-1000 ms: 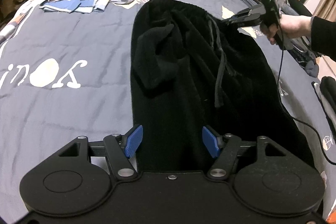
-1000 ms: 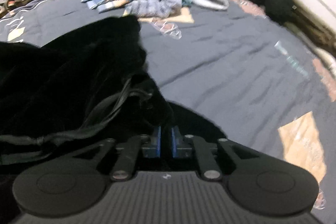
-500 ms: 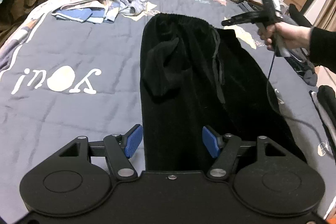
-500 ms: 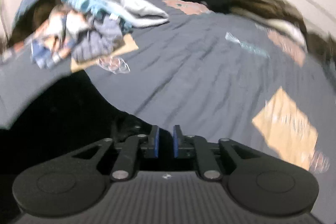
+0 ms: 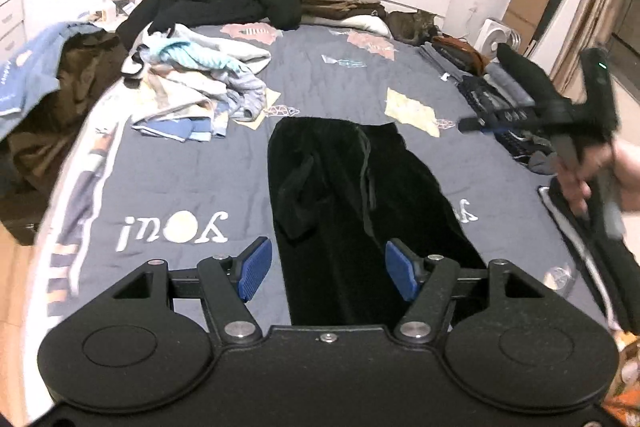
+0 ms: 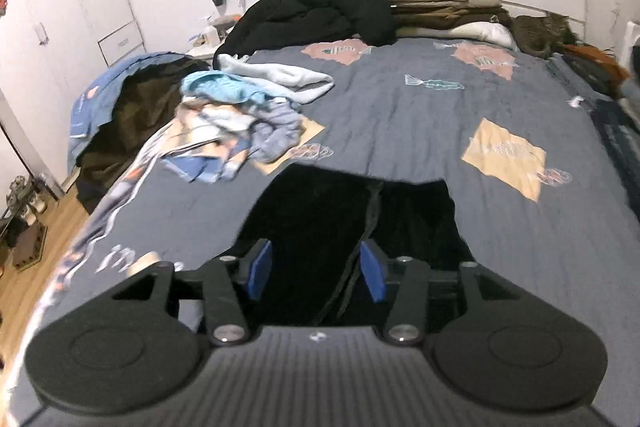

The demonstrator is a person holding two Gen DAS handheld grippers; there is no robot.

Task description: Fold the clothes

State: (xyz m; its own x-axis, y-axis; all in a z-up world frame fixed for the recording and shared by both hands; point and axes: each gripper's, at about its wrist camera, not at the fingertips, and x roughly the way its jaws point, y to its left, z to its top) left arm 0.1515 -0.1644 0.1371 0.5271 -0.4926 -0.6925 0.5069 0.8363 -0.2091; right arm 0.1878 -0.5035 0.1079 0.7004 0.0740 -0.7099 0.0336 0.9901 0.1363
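The black trousers (image 5: 352, 211) lie flat lengthwise on the bed (image 5: 192, 163), both legs together. Both the left tongs (image 5: 329, 269) and the right tongs (image 6: 316, 269) hang above them, spread wide and empty. Laying-out looks done; next comes gripping the cuff end to fold it toward the waistband.

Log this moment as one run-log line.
stage: laying out | item: black fleece drawstring trousers flat on grey-blue quilted bedspread | left gripper: open, empty | right gripper: open, empty | fold: not started

upside-down white "you!", grey bedspread (image 5: 180, 187)
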